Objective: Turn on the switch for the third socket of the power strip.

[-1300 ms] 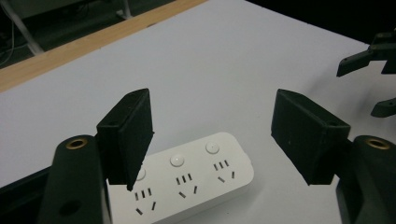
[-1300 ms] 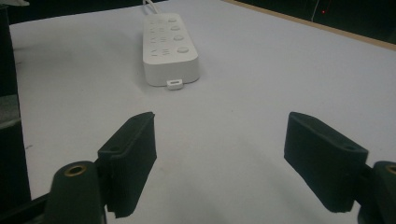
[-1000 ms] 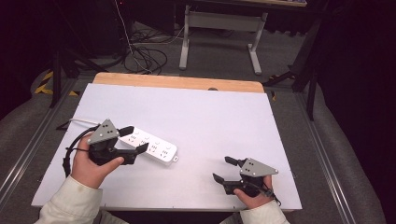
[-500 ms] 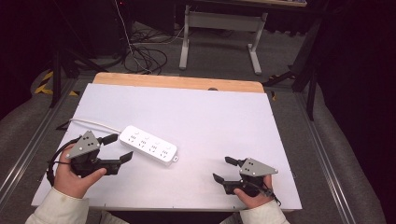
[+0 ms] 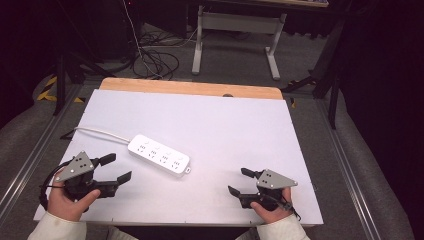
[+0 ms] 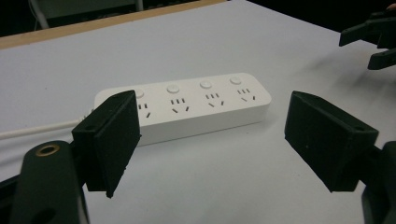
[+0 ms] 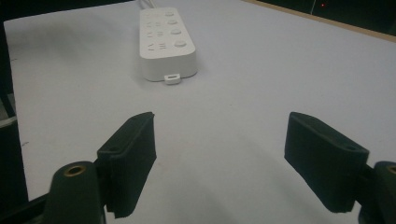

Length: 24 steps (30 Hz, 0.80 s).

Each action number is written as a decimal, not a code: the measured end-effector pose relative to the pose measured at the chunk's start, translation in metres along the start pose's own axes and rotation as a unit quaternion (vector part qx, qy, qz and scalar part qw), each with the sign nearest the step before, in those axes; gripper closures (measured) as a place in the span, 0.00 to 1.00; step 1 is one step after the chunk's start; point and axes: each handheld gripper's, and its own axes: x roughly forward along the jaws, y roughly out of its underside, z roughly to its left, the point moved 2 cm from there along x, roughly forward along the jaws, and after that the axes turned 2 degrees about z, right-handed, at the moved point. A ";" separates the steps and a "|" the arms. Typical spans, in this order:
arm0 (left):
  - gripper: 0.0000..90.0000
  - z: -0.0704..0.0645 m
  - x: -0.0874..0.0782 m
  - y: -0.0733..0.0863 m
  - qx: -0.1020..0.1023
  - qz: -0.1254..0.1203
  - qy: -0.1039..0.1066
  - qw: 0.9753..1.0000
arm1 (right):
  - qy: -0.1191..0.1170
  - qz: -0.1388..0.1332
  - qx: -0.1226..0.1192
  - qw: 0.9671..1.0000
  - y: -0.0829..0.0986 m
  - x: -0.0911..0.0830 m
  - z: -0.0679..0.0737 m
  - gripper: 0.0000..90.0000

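A dim workshop with cables on the floor beyond, and in front of me a white tabletop (image 5: 225, 125) edged at its far side by a wooden strip (image 5: 190, 88). Nearest to me, my left gripper (image 5: 116, 168) sits at the near left corner, jaws spread wide and holding nothing. That's the change: a second ago it was right over the near end of the white four-socket plastic power strip (image 5: 159, 155), and now I've drawn it back toward myself and to the left, so it's clear of the strip. Through the left gripper view the strip (image 6: 187, 105) lies just past my parted pads (image 6: 114, 135), untouched, sockets and buttons facing up. My right gripper (image 5: 241, 181) rests at the near right, jaws apart and empty, in the same place as before. The strip lies flat, left of the table's centre, angled, with its white cord (image 5: 102, 132) trailing off to the far left. I'd judge I've let the strip go where I wanted it, or I'm lining up a fresh approach.
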 end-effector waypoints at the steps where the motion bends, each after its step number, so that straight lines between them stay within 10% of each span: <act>1: 0.20 0.000 -0.001 0.002 -0.003 -0.002 0.004 1.000 | 0.000 0.000 0.000 1.000 0.000 0.000 0.000 0.28; 24: 0.12 0.012 -0.010 0.055 -0.007 -0.013 -0.009 1.000 | 0.001 0.001 -0.003 1.000 0.000 -0.002 -0.001 0.28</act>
